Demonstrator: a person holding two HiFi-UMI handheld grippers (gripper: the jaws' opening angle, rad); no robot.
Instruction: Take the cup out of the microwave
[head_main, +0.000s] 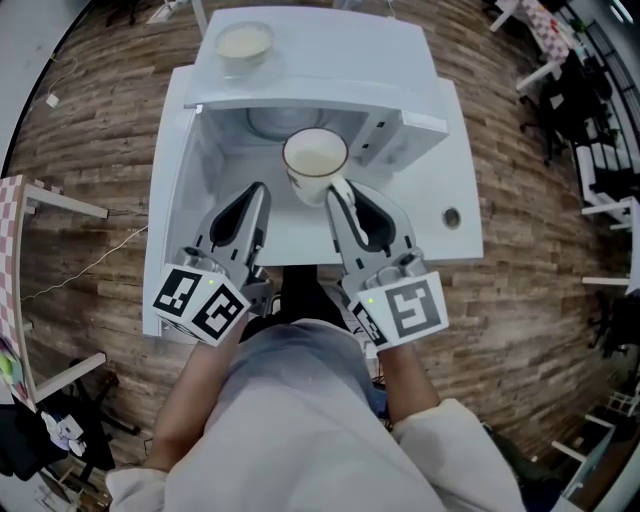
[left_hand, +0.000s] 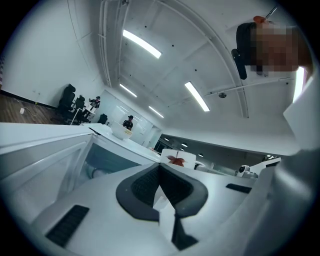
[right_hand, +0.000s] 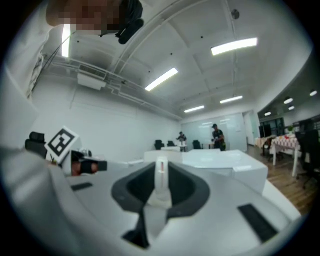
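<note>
A white cup (head_main: 315, 160) with a cream inside hangs just in front of the open microwave (head_main: 320, 60). My right gripper (head_main: 337, 190) is shut on its near side, and a thin white strip of the cup (right_hand: 161, 182) sits pinched between the dark pads. My left gripper (head_main: 258, 192) is level to the left of the cup, jaws together and holding nothing. Past its tips in the left gripper view stands the cup (left_hand: 176, 159), with a red leaf print. The microwave's cavity (left_hand: 102, 160) lies to the left there.
A white bowl (head_main: 245, 42) sits on top of the microwave. A glass turntable (head_main: 272, 125) lies inside, and the door (head_main: 405, 125) stands open at the right. The white table (head_main: 462, 170) has a small round hole (head_main: 451, 216). Wooden floor surrounds it.
</note>
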